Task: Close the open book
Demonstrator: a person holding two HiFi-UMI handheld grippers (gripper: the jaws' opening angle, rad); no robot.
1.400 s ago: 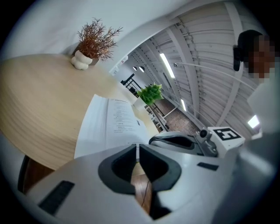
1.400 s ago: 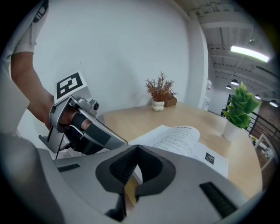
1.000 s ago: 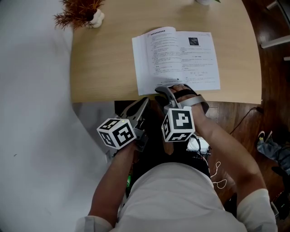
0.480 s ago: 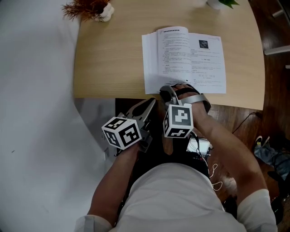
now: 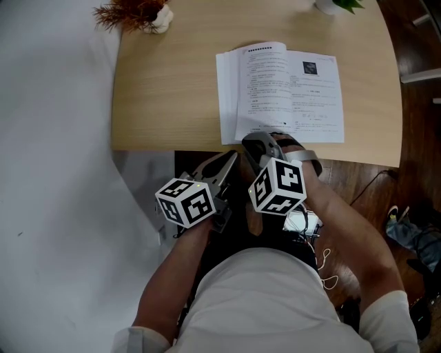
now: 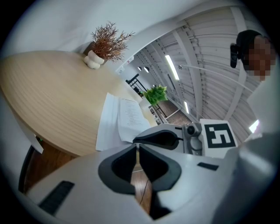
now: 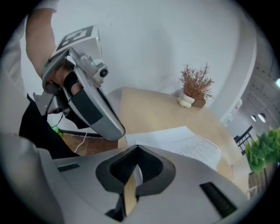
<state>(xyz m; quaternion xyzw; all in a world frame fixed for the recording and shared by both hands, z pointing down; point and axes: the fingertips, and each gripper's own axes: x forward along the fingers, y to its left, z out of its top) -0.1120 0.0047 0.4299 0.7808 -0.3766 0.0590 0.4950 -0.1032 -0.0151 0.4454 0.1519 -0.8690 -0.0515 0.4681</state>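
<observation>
A pale wooden table [image 5: 172, 89] with a rounded rim fills the upper part of the head view, with white ground to its left and a dark wood floor [image 5: 413, 138] to its right. The person leans over its near edge, both forearms reaching forward from the bottom of the frame. The open book [image 5: 289, 89] lies flat near that edge. Its spread runs left to right across the table, its spine points away from the person with a slight tilt, and its print faces them. The right gripper [image 5: 256, 141] reaches onto the middle of the book's near edge. Its marker cube is turned upward, and its jaws are pressed almost together around a white sliver of page. In its own view only that sliver and a tan strip show in the slit, so how many pages it has cannot be told. The left gripper [image 5: 227, 162] hangs just below the table rim, off the wood and beside the right one, angled toward the book. Its jaws are together with nothing between them. A dried reddish plant [image 5: 134, 14] in a small white pot stands at the far left corner, well apart from the book. A green plant [image 5: 337, 4] is cut off by the top edge.
</observation>
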